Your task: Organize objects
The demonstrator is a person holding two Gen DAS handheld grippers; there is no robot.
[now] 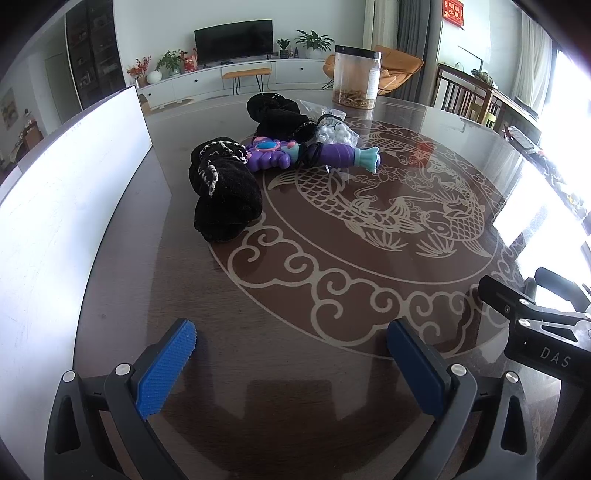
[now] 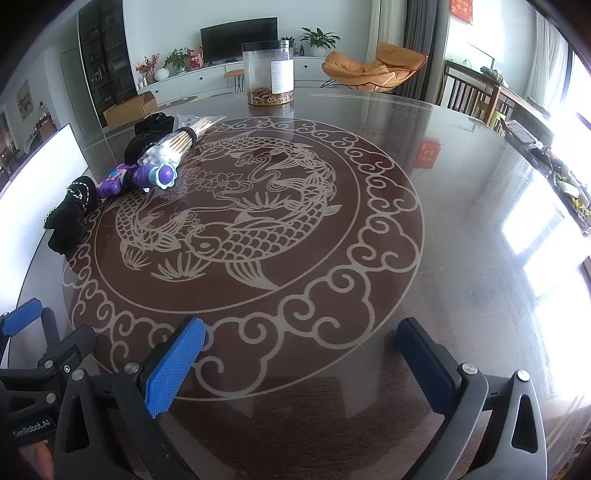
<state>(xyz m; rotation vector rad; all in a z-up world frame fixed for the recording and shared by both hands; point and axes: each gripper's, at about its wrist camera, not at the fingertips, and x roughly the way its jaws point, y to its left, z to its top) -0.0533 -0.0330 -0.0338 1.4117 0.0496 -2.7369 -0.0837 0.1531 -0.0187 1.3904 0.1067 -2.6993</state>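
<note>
white letters "das" stand on the black body of the right gripper [image 1: 550, 332], seen at the right edge of the left wrist view. "genrobot.ai" is printed in pale letters on the black body of the left gripper [image 2: 29, 402], at the near left corner of the right wrist view. the clear jar [image 2: 268, 73] at the far side of the table carries a white label with small print too fine to read. a red sign [image 1: 453, 12] on the far right wall bears gold characters too blurred to make out.
</note>
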